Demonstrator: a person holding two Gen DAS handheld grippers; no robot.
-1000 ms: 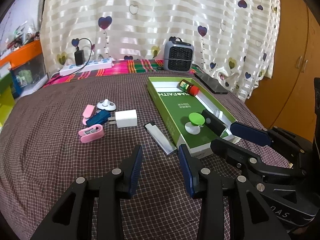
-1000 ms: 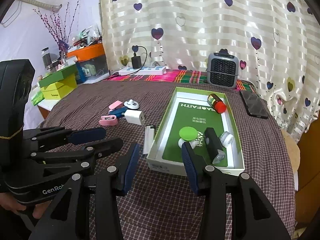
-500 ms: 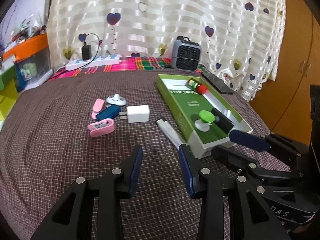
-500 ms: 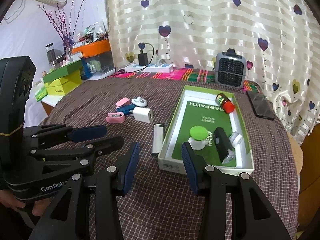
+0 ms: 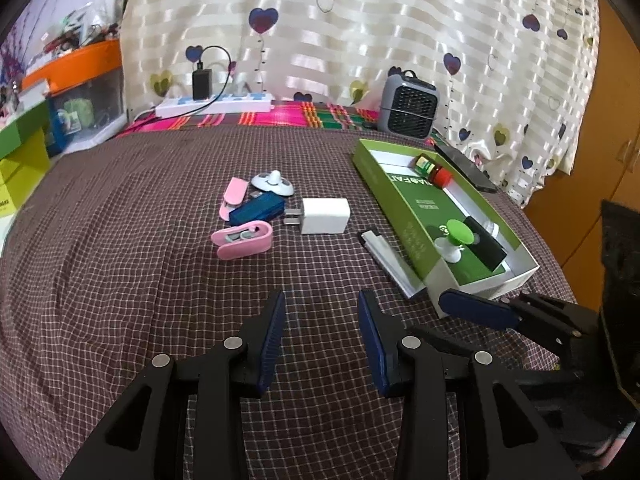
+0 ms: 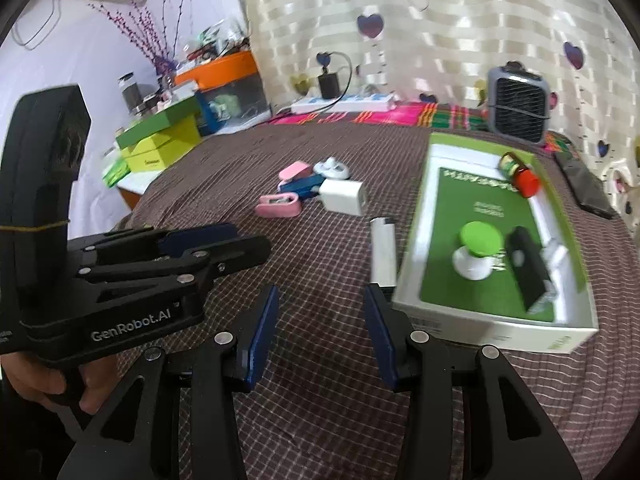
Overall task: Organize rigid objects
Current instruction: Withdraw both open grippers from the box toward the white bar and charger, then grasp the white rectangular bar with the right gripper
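Both grippers hang over the checked cloth of the worktop [image 5: 120, 280] with their fingers apart and nothing between them: the left gripper [image 5: 322, 340] points at the loose group of small things, and the right gripper [image 6: 320, 340] is near the front corner of the green box [image 6: 496, 328]. The box already holds a green-capped white piece [image 6: 478, 250], a black block [image 6: 526, 268] and a small bottle with a red cap [image 6: 520, 174]. Outside it, the silver lighter [image 5: 390, 264] lies just beside the box's left wall, and it looks like the nearest candidate. I judge it to be light and stiff, but its metal skin seems smooth and slippery, so the hold should be across the two long flat sides near the middle, not at the ends. The white charger [image 5: 325, 216] is a hard block, somewhat heavier probably; its flat faces give a sure hold, away from the metal prongs. The pink clip [image 5: 243, 239], the blue stick [image 5: 256, 210], the second pink piece [image 5: 232, 194] and the white round piece [image 5: 273, 183] lie close together, some touching, so the fingers can push a neighbour when they close on one. All seem light and rigid, not fragile. The soft cloth under them may wrinkle and catch the finger tips.
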